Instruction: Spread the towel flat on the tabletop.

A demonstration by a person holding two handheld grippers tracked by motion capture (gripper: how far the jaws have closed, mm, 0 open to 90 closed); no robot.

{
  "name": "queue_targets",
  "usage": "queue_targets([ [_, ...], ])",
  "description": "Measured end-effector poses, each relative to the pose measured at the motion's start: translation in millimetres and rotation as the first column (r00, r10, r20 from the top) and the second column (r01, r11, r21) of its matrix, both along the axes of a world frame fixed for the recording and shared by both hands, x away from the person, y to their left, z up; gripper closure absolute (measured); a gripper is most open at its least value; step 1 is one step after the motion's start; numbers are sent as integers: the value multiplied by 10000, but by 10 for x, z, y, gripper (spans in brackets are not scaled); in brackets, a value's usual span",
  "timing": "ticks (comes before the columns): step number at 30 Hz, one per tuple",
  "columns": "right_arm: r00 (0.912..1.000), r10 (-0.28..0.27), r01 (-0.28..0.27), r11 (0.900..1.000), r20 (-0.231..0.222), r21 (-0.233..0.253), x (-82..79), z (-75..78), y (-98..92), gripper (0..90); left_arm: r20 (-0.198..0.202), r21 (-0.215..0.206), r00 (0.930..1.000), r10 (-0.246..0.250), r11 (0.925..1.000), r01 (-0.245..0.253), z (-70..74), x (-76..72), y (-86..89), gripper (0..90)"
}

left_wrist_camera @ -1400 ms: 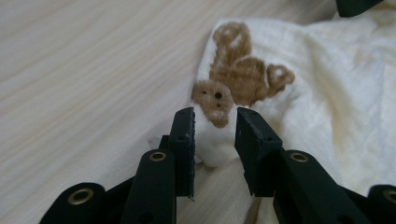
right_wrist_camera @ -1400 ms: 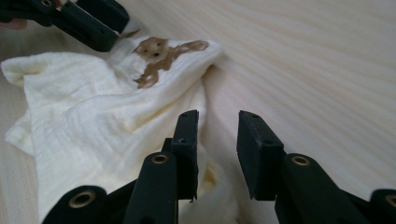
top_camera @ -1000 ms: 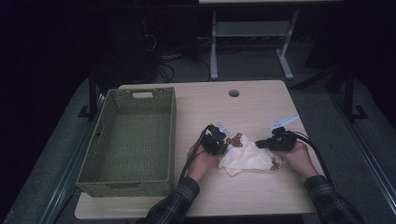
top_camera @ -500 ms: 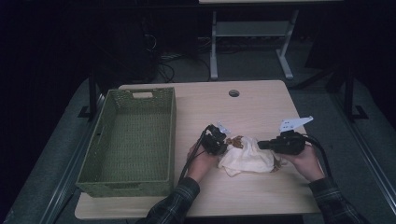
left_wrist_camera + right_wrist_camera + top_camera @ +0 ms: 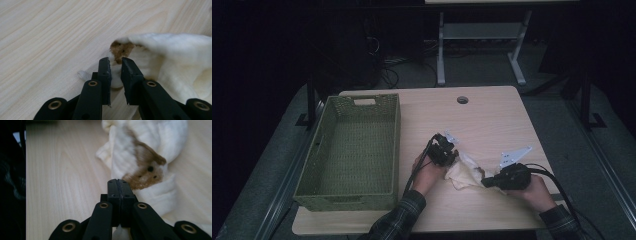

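A cream cloth with a brown fuzzy patch lies crumpled on the wooden table, between my two grippers. My left gripper is at the cloth's left end. In the left gripper view it is shut on a fold of the cloth, just below the brown patch. My right gripper holds the cloth's right end near the table's front. In the right gripper view its jaws are pressed together on a thin edge of the cloth, beside the brown patch.
A green woven basket stands on the left half of the table with nothing in it. A round cable hole sits near the far edge. A metal desk frame and cables stand on the dark floor beyond.
My right gripper has moved toward the table's front edge, and the cloth has shifted that way with it. The left gripper has stayed nearly in place.
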State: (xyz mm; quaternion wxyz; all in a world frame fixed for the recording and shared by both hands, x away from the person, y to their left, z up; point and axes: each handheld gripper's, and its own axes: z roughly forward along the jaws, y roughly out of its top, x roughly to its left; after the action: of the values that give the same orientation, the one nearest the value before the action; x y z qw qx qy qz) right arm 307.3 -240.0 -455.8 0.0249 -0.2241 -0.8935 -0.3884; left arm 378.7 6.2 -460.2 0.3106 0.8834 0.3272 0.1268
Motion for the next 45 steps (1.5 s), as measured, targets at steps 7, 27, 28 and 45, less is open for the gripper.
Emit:
queue_targets([
  [7,9995,236,-240,9994,188,259,-61,67,9,821,-21,-10,10000,-6,10000,6,1,2,4,769],
  [27,9843,-1745,1737,9844,281,295,563,13,-34,711,-13,12,10000,1,10000,-1,0,1,4,769],
  [28,9836,-1781,1776,9839,294,171,570,-13,-22,712,-7,18,10000,-1,10000,1,0,0,4,769],
  [45,9801,-1912,1916,9815,536,-24,540,51,-122,878,-221,-269,9998,31,9996,-37,1,14,31,752],
])
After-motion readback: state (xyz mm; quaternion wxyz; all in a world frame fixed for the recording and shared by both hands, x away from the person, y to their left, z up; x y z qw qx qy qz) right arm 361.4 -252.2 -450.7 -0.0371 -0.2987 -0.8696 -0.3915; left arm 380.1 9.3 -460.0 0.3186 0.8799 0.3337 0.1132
